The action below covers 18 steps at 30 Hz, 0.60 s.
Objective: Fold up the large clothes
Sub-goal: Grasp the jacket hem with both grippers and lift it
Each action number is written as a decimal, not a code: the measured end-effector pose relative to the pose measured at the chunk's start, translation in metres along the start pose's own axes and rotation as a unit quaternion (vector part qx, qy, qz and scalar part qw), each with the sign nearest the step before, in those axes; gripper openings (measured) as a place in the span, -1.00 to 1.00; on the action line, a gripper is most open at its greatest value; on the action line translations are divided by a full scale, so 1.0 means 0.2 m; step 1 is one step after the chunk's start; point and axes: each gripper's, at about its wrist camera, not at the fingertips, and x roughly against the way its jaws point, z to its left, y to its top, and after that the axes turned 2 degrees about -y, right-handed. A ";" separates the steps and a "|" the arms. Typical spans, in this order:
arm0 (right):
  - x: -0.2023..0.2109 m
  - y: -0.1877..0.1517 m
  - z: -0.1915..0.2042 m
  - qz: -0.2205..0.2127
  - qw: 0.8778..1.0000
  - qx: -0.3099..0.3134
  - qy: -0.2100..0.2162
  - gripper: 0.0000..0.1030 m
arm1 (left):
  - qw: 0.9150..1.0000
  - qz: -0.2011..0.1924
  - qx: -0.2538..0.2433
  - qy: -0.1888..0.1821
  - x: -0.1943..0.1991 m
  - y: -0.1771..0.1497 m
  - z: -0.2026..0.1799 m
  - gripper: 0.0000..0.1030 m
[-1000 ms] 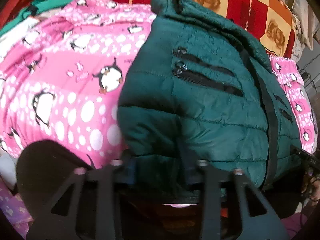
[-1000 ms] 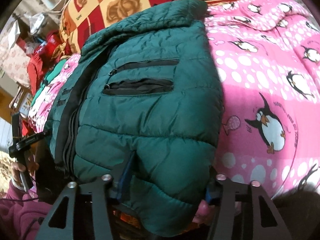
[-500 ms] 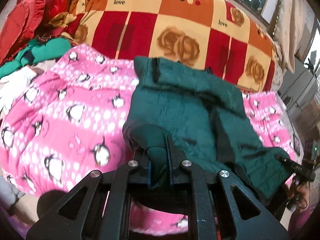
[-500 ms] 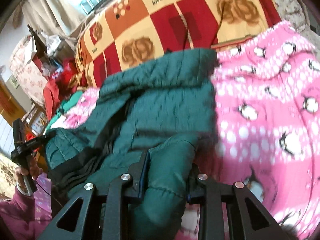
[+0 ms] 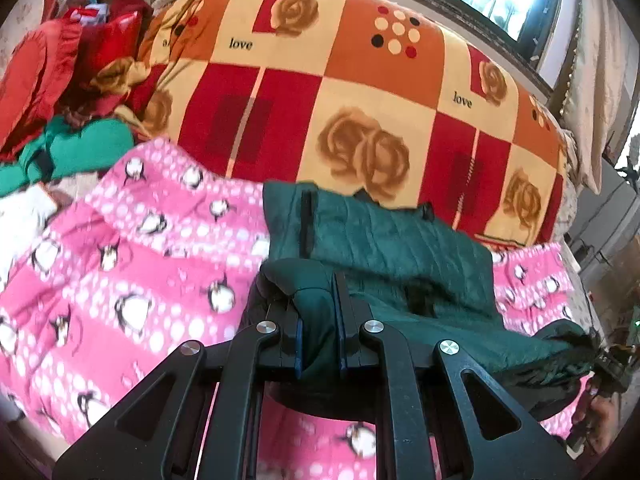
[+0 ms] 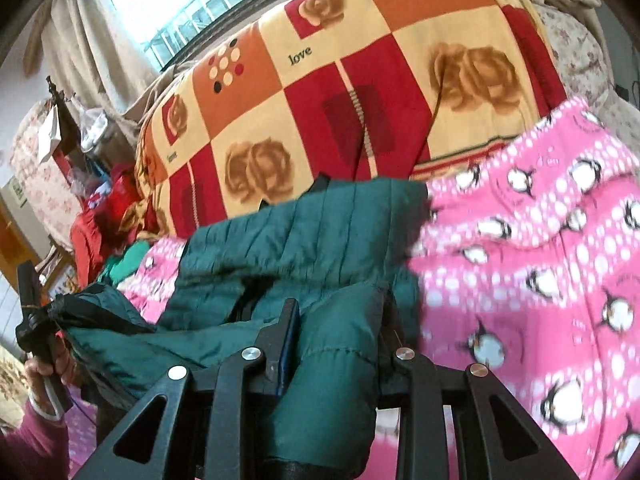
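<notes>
Dark green quilted puffer jacket is spread on the pink penguin-print fleece blanket, its far edge toward the red-and-orange rose-patterned quilt. Its near hem is raised off the blanket at two corners. One corner is pinched between the closed jaws of the left gripper, the other clamped by the right gripper. The garment's length runs away from both grippers, so the fold would likely be carried forward.

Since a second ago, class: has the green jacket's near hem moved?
Yes. The jacket hem, flat on the pink blanket before, is now lifted off it, pinched in both hand-held grippers, left and right.
</notes>
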 end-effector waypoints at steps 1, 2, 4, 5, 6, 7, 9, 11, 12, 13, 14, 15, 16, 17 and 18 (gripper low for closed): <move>-0.02 0.04 0.00 -0.004 1.000 0.003 -0.004 -0.47 | 1.000 -0.004 -0.002 0.004 -0.02 0.02 -0.01 -0.78; -0.04 0.06 0.00 -0.007 1.000 0.007 -0.009 -0.48 | 1.000 -0.009 -0.003 0.008 -0.05 0.05 -0.02 -0.78; -0.09 0.12 0.00 -0.010 1.000 0.008 -0.023 -0.48 | 1.000 -0.012 -0.003 0.012 -0.09 0.10 -0.03 -0.78; -0.12 0.14 0.00 -0.010 1.000 0.008 -0.026 -0.48 | 1.000 -0.013 0.000 0.015 -0.13 0.13 -0.03 -0.78; -0.15 0.17 -0.01 -0.010 0.999 0.008 -0.030 -0.48 | 1.000 -0.014 0.002 0.018 -0.15 0.15 -0.03 -0.78; -0.19 0.20 -0.02 -0.009 0.999 0.008 -0.036 -0.48 | 1.000 -0.014 0.006 0.021 -0.19 0.18 -0.03 -0.78; -0.25 0.26 -0.03 -0.008 0.999 0.002 -0.042 -0.48 | 0.999 -0.015 0.013 0.028 -0.26 0.23 -0.03 -0.78; -0.31 0.31 -0.05 -0.007 0.999 -0.003 -0.047 -0.48 | 0.999 -0.015 0.015 0.039 -0.33 0.27 -0.02 -0.78; -0.34 0.33 -0.06 -0.007 0.999 -0.004 -0.050 -0.48 | 0.999 -0.015 0.016 0.046 -0.37 0.29 -0.02 -0.78; -0.37 0.37 -0.06 -0.007 0.998 -0.006 -0.055 -0.48 | 0.998 -0.015 0.016 0.054 -0.41 0.32 -0.02 -0.78; -0.39 0.39 -0.07 -0.007 0.998 -0.005 -0.058 -0.48 | 0.998 -0.015 0.015 0.060 -0.44 0.34 -0.02 -0.78; -0.43 0.42 -0.08 -0.006 0.998 -0.005 -0.062 -0.48 | 0.998 -0.014 0.016 0.067 -0.48 0.36 -0.01 -0.78; -0.46 0.44 -0.08 -0.003 0.998 -0.006 -0.063 -0.48 | 0.997 -0.013 0.018 0.071 -0.52 0.38 0.00 -0.78; -0.49 0.46 -0.09 0.000 0.998 -0.007 -0.064 -0.48 | 0.997 -0.009 0.021 0.075 -0.57 0.40 0.01 -0.78; -0.53 0.47 -0.10 0.004 0.998 -0.008 -0.066 -0.48 | 0.997 -0.004 0.024 0.079 -0.61 0.41 0.02 -0.78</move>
